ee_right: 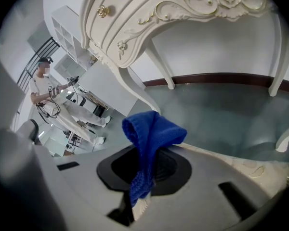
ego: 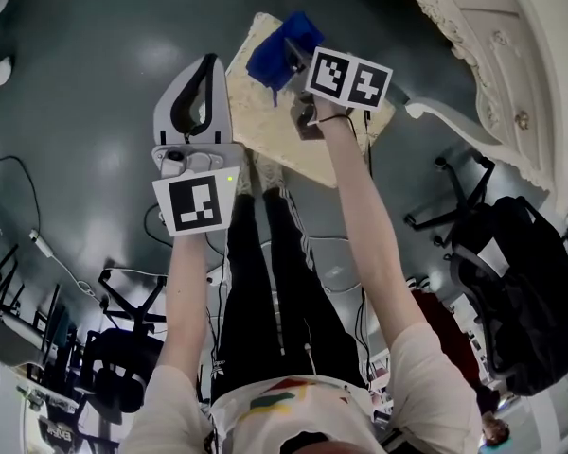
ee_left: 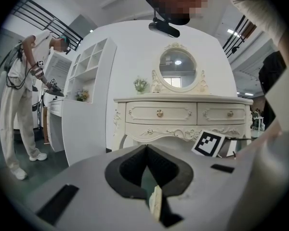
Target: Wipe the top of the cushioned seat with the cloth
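Note:
The cushioned seat (ego: 265,126) has a cream patterned top and stands on the dark floor ahead of my legs. My right gripper (ego: 288,60) is over its far part, shut on a blue knitted cloth (ego: 282,47). In the right gripper view the cloth (ee_right: 151,129) bunches up out of the shut jaws (ee_right: 147,153), and a strip of the seat (ee_right: 245,165) shows behind. My left gripper (ego: 208,62) hovers beside the seat's left edge, jaws together with nothing in them. In the left gripper view the left gripper (ee_left: 145,149) points level at a dressing table.
An ornate white dressing table (ego: 492,36) stands at the right, with its curved leg (ego: 445,112) close to the seat. A black office chair with a bag (ego: 521,291) is at the right, dark chairs (ego: 123,348) at lower left. Another person (ee_left: 19,105) stands by white shelves (ee_left: 89,105).

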Demonstrator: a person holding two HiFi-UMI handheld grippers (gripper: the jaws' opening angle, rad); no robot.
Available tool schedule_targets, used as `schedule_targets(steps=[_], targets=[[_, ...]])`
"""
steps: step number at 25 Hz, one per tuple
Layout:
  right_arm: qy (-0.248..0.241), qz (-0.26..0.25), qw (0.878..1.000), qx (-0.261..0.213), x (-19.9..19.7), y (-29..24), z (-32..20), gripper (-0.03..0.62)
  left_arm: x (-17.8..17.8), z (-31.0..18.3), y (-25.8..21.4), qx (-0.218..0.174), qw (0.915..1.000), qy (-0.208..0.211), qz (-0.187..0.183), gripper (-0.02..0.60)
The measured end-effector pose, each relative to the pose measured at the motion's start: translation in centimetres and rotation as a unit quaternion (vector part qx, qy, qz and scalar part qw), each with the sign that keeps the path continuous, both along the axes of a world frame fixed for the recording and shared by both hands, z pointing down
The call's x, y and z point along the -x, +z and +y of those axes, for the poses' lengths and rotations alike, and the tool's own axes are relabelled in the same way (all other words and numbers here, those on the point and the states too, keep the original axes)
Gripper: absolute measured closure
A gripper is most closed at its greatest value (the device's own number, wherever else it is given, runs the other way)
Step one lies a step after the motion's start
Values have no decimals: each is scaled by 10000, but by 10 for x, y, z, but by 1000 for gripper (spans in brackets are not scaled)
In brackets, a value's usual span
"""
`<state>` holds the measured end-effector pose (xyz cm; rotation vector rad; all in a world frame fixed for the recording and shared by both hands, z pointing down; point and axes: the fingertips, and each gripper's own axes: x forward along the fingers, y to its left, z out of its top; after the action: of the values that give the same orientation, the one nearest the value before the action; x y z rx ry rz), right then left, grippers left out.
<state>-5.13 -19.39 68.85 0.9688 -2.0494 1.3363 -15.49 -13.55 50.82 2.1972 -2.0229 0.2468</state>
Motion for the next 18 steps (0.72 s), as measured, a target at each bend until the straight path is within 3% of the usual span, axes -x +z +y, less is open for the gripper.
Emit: schedule_targets(steps=[6,18], targets=[[-127,201,9997,-50,-27,0,6,559,-12,0,-5,-36,9996,118,253,577],[-68,594,9982,-38,-94,3,22,559,-32,-3,-11,-57,9995,244,206,577]])
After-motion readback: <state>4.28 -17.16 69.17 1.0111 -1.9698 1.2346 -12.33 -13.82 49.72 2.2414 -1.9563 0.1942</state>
